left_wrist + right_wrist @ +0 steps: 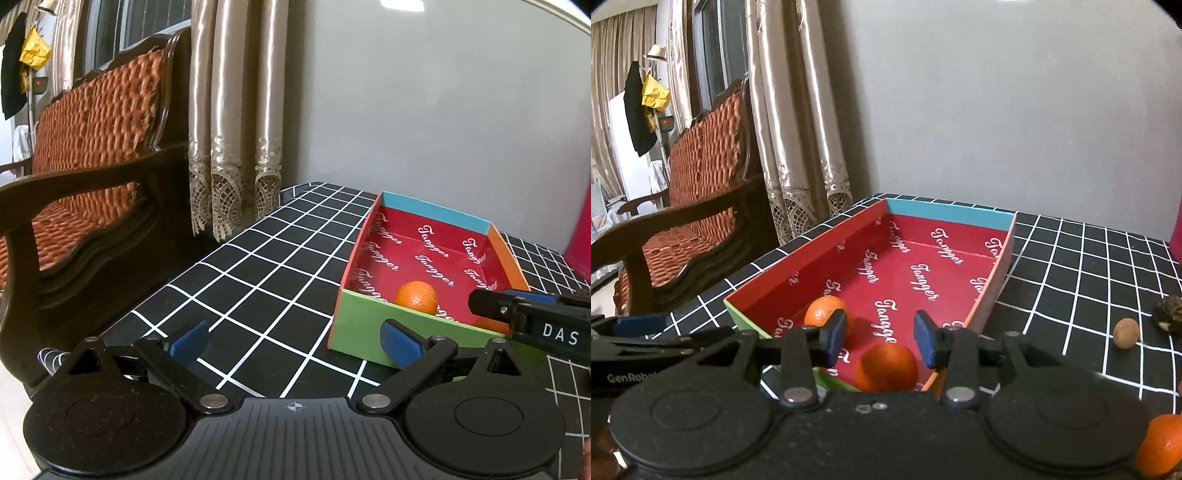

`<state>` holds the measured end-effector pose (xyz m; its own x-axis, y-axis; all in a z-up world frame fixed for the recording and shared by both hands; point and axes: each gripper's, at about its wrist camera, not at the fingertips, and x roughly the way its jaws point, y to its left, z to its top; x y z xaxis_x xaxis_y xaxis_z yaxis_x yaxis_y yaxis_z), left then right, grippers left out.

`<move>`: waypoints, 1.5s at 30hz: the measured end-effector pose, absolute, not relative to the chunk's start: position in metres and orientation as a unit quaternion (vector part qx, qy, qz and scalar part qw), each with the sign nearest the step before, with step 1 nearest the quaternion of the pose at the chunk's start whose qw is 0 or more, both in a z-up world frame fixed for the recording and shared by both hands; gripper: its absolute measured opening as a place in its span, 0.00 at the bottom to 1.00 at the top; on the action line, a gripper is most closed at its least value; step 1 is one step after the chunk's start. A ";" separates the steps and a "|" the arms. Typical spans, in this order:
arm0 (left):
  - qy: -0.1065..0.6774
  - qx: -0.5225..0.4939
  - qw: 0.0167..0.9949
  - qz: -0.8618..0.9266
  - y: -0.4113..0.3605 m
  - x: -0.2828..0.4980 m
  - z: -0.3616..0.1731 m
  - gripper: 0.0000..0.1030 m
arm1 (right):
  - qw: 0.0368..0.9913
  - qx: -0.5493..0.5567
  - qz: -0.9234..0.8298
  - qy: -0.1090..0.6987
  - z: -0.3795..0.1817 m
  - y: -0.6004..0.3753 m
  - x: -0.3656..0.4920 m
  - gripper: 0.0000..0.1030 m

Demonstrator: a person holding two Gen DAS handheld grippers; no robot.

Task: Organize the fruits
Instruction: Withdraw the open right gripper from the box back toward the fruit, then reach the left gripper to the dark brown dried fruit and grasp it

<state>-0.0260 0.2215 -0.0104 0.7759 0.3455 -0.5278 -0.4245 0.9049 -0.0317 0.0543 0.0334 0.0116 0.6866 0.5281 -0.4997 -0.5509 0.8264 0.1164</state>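
A shallow box point(373, 328) with a red "Tangger" inside and coloured walls stands on the checked tablecloth; it also shows in the right wrist view point(809, 254). One orange point(416, 297) lies near its front wall, seen too in the right wrist view point(822, 312). A second orange point(886, 367) lies in the box's near corner, below my right gripper point(881, 338), which is open and empty above it. My left gripper point(295, 341) is open and empty over the cloth, left of the box. A third orange point(1161, 445) lies on the table at the right.
A small brown round fruit point(1126, 333) and a dark wrinkled item point(1170, 312) lie on the cloth right of the box. A wooden sofa point(85, 184) and curtains point(236, 147) stand left of the table. A red object point(580, 240) is at the far right.
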 end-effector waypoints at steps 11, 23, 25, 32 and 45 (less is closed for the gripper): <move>0.257 -0.072 0.942 0.201 0.214 -0.026 -0.008 0.96 | 0.929 0.022 0.293 0.226 0.030 0.012 0.045 0.81; 0.244 -0.048 0.952 0.177 0.181 -0.023 -0.001 0.96 | 0.940 0.071 0.248 0.221 0.044 -0.049 0.042 1.00; 0.241 -0.047 0.954 0.171 0.175 -0.023 0.001 0.96 | 0.941 0.082 0.239 0.223 0.045 -0.062 0.041 1.00; 0.208 -0.019 0.969 0.134 0.137 -0.024 0.009 0.96 | 0.954 0.109 0.184 0.208 0.055 -0.123 0.027 1.00; 0.210 0.032 0.977 0.023 0.049 -0.014 0.004 0.96 | 0.958 0.194 0.079 0.194 0.045 -0.237 -0.008 1.00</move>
